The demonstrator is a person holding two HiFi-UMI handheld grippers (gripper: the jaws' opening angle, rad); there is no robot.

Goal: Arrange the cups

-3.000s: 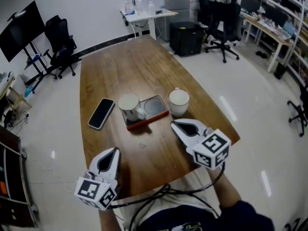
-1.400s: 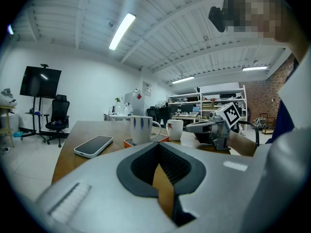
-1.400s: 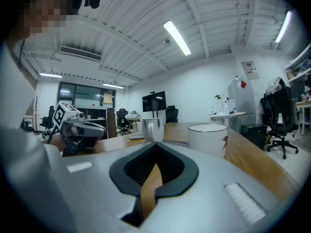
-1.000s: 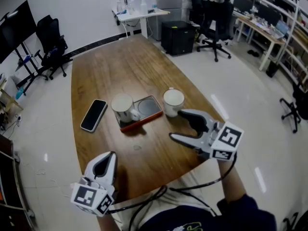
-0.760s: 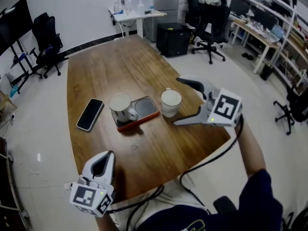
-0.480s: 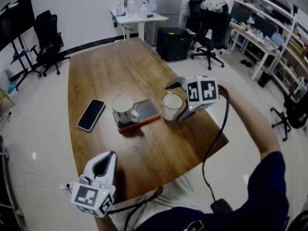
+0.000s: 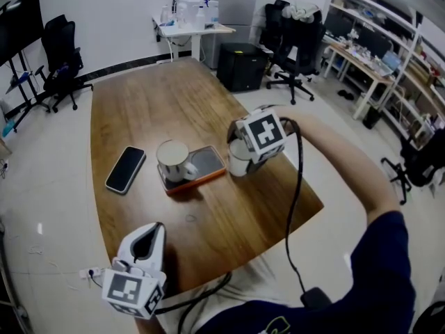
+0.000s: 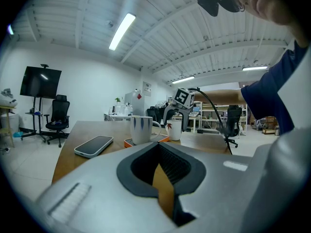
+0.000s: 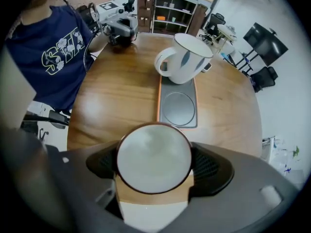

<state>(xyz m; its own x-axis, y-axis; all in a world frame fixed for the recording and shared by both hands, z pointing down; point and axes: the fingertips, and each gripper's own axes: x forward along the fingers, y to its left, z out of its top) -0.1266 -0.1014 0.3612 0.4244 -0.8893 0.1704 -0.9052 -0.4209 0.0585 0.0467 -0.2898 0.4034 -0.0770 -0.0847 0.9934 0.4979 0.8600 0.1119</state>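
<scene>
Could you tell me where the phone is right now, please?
In the head view the phone lies flat on the wooden table, at the left, just beside the orange tray carrying a mug.

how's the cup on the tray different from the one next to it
The blue-marked cup stands on the tray; the red-leaf cup stands on the table beside it. The blue-marked cup is free; the red-leaf cup sits between the jaws of the right gripper, which have just been closing onto it. Both are white, upright mugs.
</scene>
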